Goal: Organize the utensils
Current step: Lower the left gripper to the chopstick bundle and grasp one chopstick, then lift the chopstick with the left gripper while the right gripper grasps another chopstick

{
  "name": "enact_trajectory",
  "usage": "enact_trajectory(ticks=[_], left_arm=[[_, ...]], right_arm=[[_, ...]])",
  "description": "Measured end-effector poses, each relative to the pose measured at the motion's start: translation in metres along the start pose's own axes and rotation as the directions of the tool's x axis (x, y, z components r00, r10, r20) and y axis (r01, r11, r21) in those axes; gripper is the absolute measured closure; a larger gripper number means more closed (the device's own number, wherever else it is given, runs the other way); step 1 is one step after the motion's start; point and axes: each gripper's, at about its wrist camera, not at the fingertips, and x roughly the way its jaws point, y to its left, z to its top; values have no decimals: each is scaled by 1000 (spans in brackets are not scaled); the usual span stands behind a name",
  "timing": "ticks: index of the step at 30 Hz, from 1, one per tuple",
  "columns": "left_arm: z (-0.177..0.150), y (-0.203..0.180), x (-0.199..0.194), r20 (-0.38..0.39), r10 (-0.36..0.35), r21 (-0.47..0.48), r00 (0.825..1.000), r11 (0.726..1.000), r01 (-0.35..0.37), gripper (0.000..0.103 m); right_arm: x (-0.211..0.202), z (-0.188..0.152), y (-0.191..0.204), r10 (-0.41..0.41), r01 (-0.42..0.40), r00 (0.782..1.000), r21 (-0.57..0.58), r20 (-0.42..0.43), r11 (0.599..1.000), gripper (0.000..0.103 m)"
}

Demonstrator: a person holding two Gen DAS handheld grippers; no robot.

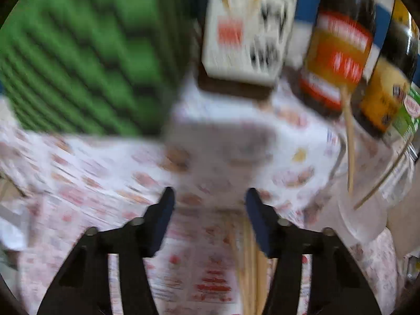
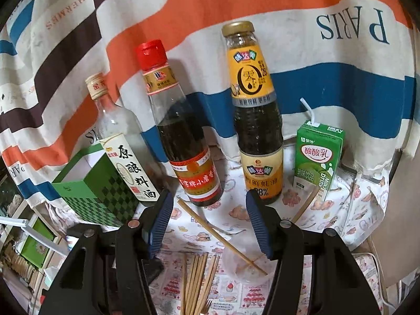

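Wooden chopsticks lie loose on the patterned desk, neither tool gripping them.

A bundle of chopsticks (image 2: 199, 283) lies on the printed cloth of the desk (image 2: 225, 212), just below the right tool (image 2: 210, 204), whose blue pads stand apart with nothing between them. One chopstick (image 2: 220, 236) rests slanted with its far end in a clear plastic cup (image 2: 246, 267); another (image 2: 305, 204) leans near the green milk carton (image 2: 317, 157). Behind stand a cooking wine bottle (image 2: 123, 157), a red-capped bottle (image 2: 181, 136), an oyster sauce bottle (image 2: 257, 120) and a green checkered box (image 2: 97, 186). The left view is blurred: the left tool (image 1: 208, 197) is released above the chopsticks (image 1: 249, 262), its pads clear of them.
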Motion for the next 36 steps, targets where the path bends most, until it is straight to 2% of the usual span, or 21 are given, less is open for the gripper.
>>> enact_trajectory(ticks=[2, 4, 6, 7, 9, 11, 12, 13, 15, 19, 22, 24, 27, 29, 31, 33, 34, 36], left_arm=[[-7, 1, 16, -19, -26, -15, 999, 1000, 25, 60], [-15, 3, 28, -28, -46, -22, 999, 999, 46, 70], [-22, 1, 39, -56, -75, -18, 996, 997, 75, 74], [-25, -1, 42, -56, -79, -4, 995, 997, 79, 75], [-28, -5, 44, -46, -56, 28, 997, 998, 58, 75], [-31, -6, 45, -67, -57, 10, 996, 998, 58, 78], [-32, -7, 48, -86, -61, -11, 994, 998, 60, 86], [-35, -8, 49, -92, -80, -28, 993, 997, 78, 88], [-38, -8, 48, -94, -108, -37, 990, 994, 105, 88], [-42, -12, 40, -69, -125, -10, 990, 992, 124, 88], [-46, -9, 44, -108, -141, -7, 984, 990, 141, 88], [-49, -11, 53, -147, -133, 21, 980, 990, 137, 89], [-51, -16, 52, -146, -104, 58, 984, 992, 114, 88], [-52, -20, 51, -154, -92, 60, 984, 993, 102, 90], [-54, -28, 51, -154, -34, 106, 987, 993, 51, 96], [-54, -42, 51, -131, 23, 182, 991, 983, 1, 96], [-57, -46, 50, -122, 38, 196, 992, 981, -14, 97], [-57, -45, 48, -136, 20, 172, 991, 985, 4, 97]], right_arm=[[3, 1, -1, -15, 15, 1000, -3, -6, 1000, 43], [3, 2, -3, -56, 56, 998, -1, 9, 998, 43], [0, 2, -5, -83, 83, 996, 16, 24, 996, 43], [-1, 0, -6, -77, 76, 996, 27, 34, 997, 43], [-6, -12, -10, -9, 2, 996, 79, 86, 997, 43], [-14, -31, -18, 60, -90, 979, 144, 195, 986, 43], [-12, -39, -18, 42, -77, 975, 153, 218, 985, 43], [-11, -44, -18, 27, -63, 973, 153, 231, 986, 43], [-3, -61, -19, 4, -45, 967, 157, 254, 987, 43], [21, -87, -16, 46, -77, 967, 119, 249, 990, 43], [39, -100, 2, -13, 1, 976, 56, 219, 998, 43], [48, -99, 6, -32, 21, 983, 62, 179, 998, 43], [61, -95, 5, 11, -17, 998, 99, 66, 995, 43], [68, -92, 7, -33, 33, 999, 86, -2, 996, 46], [66, -94, 6, -66, 64, 998, 90, 19, 994, 50], [60, -96, 0, -91, 82, 994, 130, 65, 988, 52], [60, -97, -2, -94, 82, 993, 145, 73, 986, 53], [63, -96, -4, -91, 82, 995, 150, 52, 985, 57]])
